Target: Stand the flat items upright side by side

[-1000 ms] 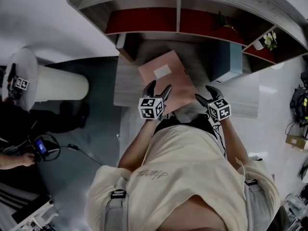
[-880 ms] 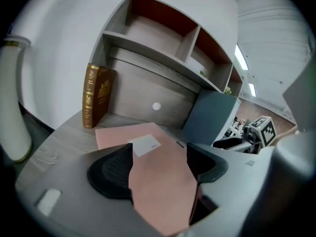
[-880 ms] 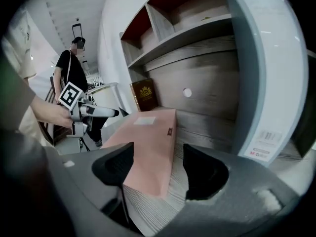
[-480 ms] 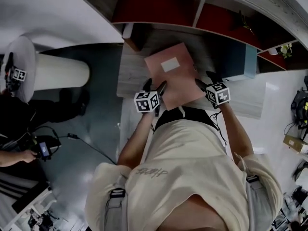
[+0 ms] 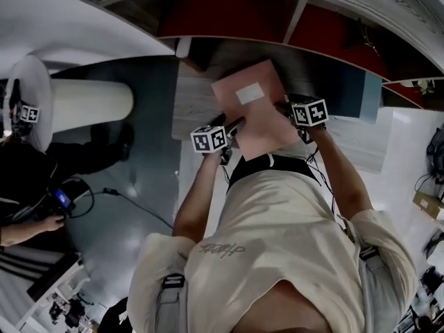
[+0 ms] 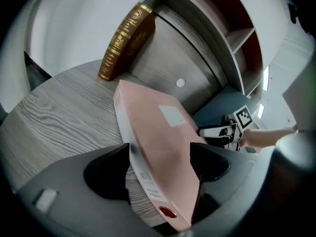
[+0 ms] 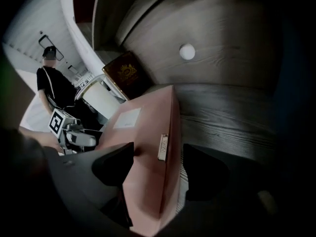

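Note:
A pink file box (image 5: 255, 109) with a white label lies flat on the wooden surface (image 5: 191, 103) below the shelf. My left gripper (image 5: 229, 125) reaches its near left corner. In the left gripper view the file box (image 6: 158, 127) lies between the jaws of that gripper (image 6: 160, 157), spine toward the left jaw. These jaws have just been opening and stand open around it. My right gripper (image 5: 283, 108) is at the right edge. There the file box (image 7: 143, 127) also lies between the open jaws of the gripper (image 7: 158, 154), with bare wood showing beside the right jaw.
A brown book with gold print (image 6: 123, 43) leans at the back left of the surface. A teal box (image 5: 347, 89) stands at the right. Shelf compartments with red backs (image 5: 229, 16) rise behind. A white cylinder (image 5: 90, 106) and another person (image 5: 28, 186) are at the left.
Both grippers have moved forward and down onto the pink file box, one at each side edge. Its edges now lie between their jaws. The file box has not shifted.

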A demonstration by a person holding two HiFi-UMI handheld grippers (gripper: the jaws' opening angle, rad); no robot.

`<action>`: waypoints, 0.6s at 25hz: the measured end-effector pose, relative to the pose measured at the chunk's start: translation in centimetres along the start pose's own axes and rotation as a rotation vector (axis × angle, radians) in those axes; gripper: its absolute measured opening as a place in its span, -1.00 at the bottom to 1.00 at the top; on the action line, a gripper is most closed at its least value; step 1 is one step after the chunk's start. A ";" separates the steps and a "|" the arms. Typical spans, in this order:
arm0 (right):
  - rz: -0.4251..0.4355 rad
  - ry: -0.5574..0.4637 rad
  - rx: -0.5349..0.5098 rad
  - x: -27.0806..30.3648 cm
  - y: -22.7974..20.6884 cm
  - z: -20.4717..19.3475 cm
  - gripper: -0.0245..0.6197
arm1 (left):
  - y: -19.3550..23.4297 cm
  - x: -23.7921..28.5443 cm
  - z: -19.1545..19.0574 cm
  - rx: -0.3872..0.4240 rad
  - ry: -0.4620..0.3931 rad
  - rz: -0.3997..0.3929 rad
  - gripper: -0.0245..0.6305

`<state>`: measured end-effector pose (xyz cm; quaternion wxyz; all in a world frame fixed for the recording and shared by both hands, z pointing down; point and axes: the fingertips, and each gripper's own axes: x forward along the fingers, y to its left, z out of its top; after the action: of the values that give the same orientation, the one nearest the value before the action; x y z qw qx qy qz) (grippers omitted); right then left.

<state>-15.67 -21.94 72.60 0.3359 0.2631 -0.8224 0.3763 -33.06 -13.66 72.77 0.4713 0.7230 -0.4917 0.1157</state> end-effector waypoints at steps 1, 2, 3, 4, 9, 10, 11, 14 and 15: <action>0.020 0.014 0.022 0.3 0.1 0.1 0.06 | 0.1 0.4 0.0 0.004 0.016 -0.005 0.32; 0.039 0.027 0.042 0.5 0.2 0.1 0.06 | 0.1 0.8 0.0 -0.001 0.030 -0.012 0.35; 0.057 0.039 0.058 0.7 0.3 0.1 0.06 | 0.2 1.2 -0.2 -0.014 0.044 -0.022 0.38; 0.073 0.052 0.072 0.8 0.3 0.1 0.06 | 0.2 1.6 -0.4 -0.027 0.057 -0.030 0.38; 0.102 0.096 0.150 1.6 0.4 -0.3 0.13 | 0.7 2.3 -0.7 -0.032 0.108 -0.041 0.41; 0.100 0.099 0.146 1.7 0.4 -0.3 0.13 | 0.7 2.2 -0.7 -0.032 0.111 -0.039 0.41; 0.100 0.100 0.138 1.6 0.5 -0.3 0.12 | 0.6 2.2 -0.7 -0.032 0.112 -0.038 0.39; 0.121 0.087 0.118 1.3 0.7 -0.3 0.08 | 0.5 1.7 -0.3 -0.035 0.101 -0.040 0.30; 0.129 0.077 0.114 1.1 0.9 -0.3 0.08 | 0.4 1.5 -0.1 -0.028 0.090 -0.038 0.28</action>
<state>-16.87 -21.42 73.18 0.3269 0.2133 -0.8014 0.4531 -32.59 -14.46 73.98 0.5053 0.7196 -0.4575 0.1321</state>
